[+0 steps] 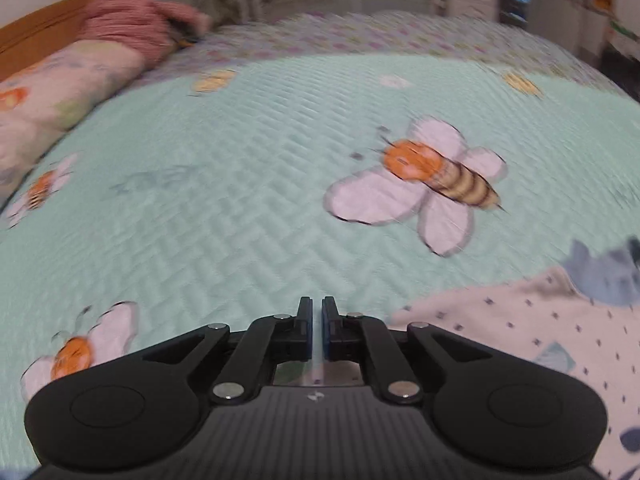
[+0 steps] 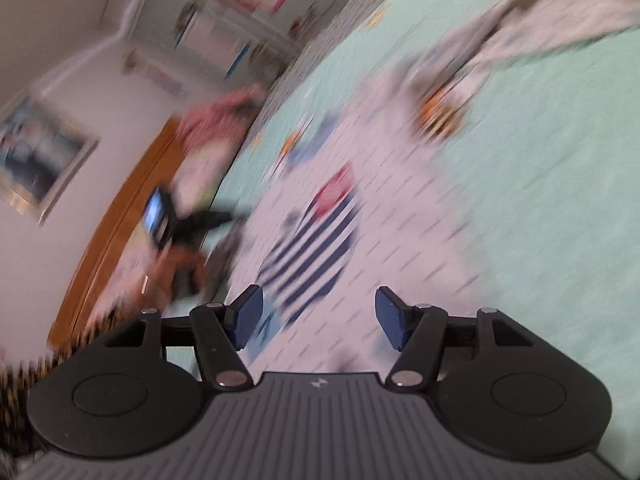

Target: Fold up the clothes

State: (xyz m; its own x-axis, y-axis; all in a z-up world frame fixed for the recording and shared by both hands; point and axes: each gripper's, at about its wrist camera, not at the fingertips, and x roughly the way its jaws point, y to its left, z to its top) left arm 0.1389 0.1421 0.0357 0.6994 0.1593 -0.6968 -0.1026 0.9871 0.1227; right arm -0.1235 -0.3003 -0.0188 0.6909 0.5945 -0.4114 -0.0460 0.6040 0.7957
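A white garment [image 1: 520,340] with small dark dots and a grey-blue part lies on the mint bedspread [image 1: 220,200], at the lower right of the left wrist view. My left gripper [image 1: 317,308] is just left of its edge, jaws drawn almost together with only a thin slit; I see no cloth between them. In the blurred right wrist view the same white garment [image 2: 380,160] spreads ahead, with a navy-striped patch [image 2: 316,248] and a red patch on it. My right gripper [image 2: 318,312] hovers over it, open, with nothing between its pads.
A floral pillow [image 1: 52,96] and a pink bundle [image 1: 132,28] lie against the wooden headboard [image 1: 36,32]. Another pale garment [image 2: 560,12] lies further across the bed. A blurred black device in a hand [image 2: 172,240] shows at the garment's left edge. Cupboards stand beyond the bed.
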